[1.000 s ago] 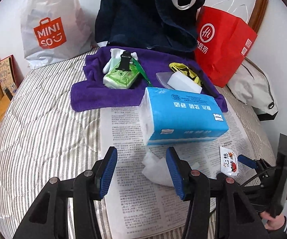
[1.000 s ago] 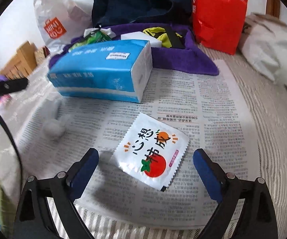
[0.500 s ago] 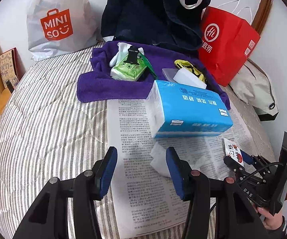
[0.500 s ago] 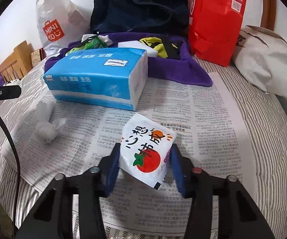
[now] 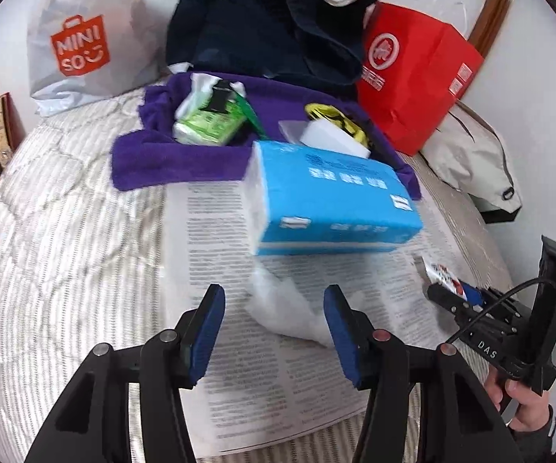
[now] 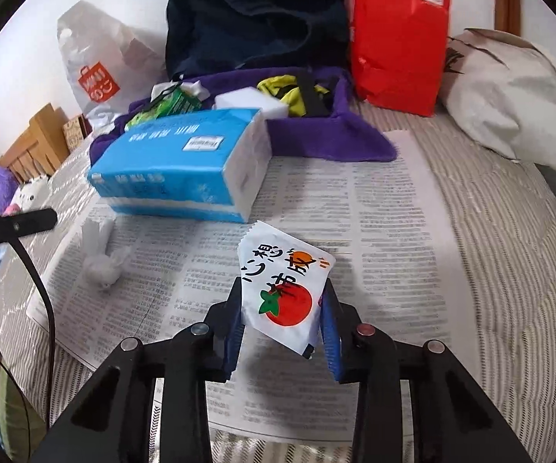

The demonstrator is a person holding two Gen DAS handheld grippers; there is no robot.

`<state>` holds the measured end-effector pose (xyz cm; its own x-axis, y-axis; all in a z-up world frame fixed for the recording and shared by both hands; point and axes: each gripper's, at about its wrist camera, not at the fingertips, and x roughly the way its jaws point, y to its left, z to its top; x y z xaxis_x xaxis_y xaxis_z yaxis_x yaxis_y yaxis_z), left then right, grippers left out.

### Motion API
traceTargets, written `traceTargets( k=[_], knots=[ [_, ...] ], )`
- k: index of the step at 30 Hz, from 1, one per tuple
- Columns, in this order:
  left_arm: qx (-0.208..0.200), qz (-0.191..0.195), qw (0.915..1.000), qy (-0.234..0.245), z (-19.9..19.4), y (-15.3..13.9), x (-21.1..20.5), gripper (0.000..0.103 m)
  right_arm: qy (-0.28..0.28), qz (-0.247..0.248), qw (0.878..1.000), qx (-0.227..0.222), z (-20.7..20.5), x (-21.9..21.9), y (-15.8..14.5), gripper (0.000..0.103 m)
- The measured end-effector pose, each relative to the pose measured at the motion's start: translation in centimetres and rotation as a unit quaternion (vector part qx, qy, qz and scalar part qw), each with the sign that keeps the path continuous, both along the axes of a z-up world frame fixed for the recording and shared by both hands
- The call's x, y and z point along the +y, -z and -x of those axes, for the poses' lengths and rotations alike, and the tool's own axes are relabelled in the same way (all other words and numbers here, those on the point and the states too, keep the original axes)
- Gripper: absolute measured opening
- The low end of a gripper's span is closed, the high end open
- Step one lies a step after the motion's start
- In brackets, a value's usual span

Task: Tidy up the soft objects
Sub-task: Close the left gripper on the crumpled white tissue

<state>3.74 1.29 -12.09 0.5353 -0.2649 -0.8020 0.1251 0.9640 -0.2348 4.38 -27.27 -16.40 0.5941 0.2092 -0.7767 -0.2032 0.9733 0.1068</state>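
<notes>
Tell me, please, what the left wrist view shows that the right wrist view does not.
Only the left wrist view shows the left gripper, jaws open around the crumpled tissue, and the person's hand.

Only the right wrist view shows the tomato packet's printed face, pinched between the right gripper's jaws, and plush toys at the far left.

Both show the blue tissue pack, purple towel, newspaper and red bag.

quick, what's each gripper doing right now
Left gripper: open, holding nothing.
Right gripper: shut on the tomato packet.
</notes>
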Motion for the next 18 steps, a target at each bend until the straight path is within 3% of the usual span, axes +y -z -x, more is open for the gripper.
traceTargets(
  k=[5, 11, 18],
  knots=[
    [0.011, -0.011, 0.9996, 0.023, 0.2, 1.0, -2.6, 0.056, 0.011, -0.005, 1.000, -0.009, 0.5, -1.5, -0.9, 0.035],
    [0.015, -0.050, 0.9977, 0.043, -0.1, 2.7, -5.2, 0.062, 0.020, -0.007, 1.000, -0.017, 1.1, -3.4, -1.6, 0.036],
    [0.011, -0.095, 0.9942, 0.050, -0.8, 4.3, -6.5, 0.062, 0.036, -0.016, 0.999, -0.021, 1.7, -5.5, -2.3, 0.036]
  ],
)
